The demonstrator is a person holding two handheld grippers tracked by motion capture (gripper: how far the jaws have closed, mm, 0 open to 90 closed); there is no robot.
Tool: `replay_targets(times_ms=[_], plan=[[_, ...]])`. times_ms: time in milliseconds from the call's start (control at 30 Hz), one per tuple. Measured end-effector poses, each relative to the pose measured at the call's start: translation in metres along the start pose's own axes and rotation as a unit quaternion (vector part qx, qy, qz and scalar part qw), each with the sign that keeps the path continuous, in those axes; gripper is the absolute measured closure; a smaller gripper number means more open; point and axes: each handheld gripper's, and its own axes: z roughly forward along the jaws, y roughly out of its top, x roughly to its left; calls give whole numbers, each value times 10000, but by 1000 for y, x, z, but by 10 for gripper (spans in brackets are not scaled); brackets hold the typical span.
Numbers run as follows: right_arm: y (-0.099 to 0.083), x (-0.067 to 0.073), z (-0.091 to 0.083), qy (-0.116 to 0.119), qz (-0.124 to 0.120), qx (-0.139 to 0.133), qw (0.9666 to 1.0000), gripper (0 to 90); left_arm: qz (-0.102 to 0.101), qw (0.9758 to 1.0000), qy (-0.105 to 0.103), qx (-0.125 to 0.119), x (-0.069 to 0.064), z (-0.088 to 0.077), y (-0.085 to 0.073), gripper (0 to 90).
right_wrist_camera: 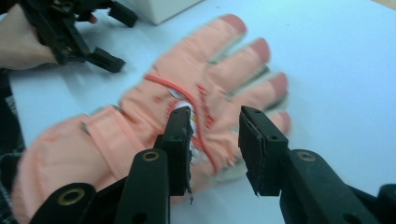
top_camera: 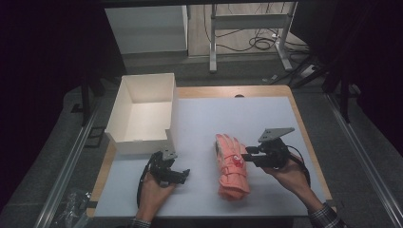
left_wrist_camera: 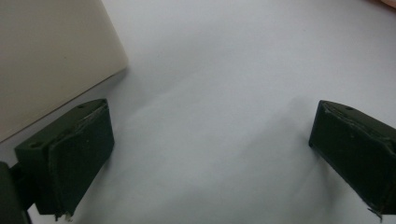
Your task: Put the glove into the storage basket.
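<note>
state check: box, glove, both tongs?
box: open top, nothing inside, upright at the mat's left edge
glove: flat on the mat, fingers pointing away from the person
left tongs: open, holding nothing, beside the box
right tongs: open, over the glove

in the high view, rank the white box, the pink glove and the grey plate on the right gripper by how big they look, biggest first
1. white box, clearly the largest, open-topped at the table's left rear.
2. pink glove, lying flat between the two grippers.
3. grey plate on the right gripper, smallest, though it sits raised toward the camera, which flatters its size.
</note>
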Motion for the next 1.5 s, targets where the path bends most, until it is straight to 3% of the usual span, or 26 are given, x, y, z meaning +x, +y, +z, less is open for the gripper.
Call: replay_targets(times_ms=[167,300,500,867,1100,1500], plan=[[-16,-5,-2,-127,-36,12,9999,655,-10,10000,-3,1,0,0,0,3],[-32,-6,-2,-157,20,-8,9999,750,11,10000,-3,16,0,0,0,3],[-56,-4,3,49,103,22,9999,885,12,10000,0,17,0,0,0,3],[-89,11,13,339,182,191,9991,887,11,10000,2,15,0,0,0,3],[-96,22,22,551,149,248,9981,886,12,10000,2,15,0,0,0,3],[-88,34,37,745,46,225,9970,886,10,10000,2,15,0,0,0,3]])
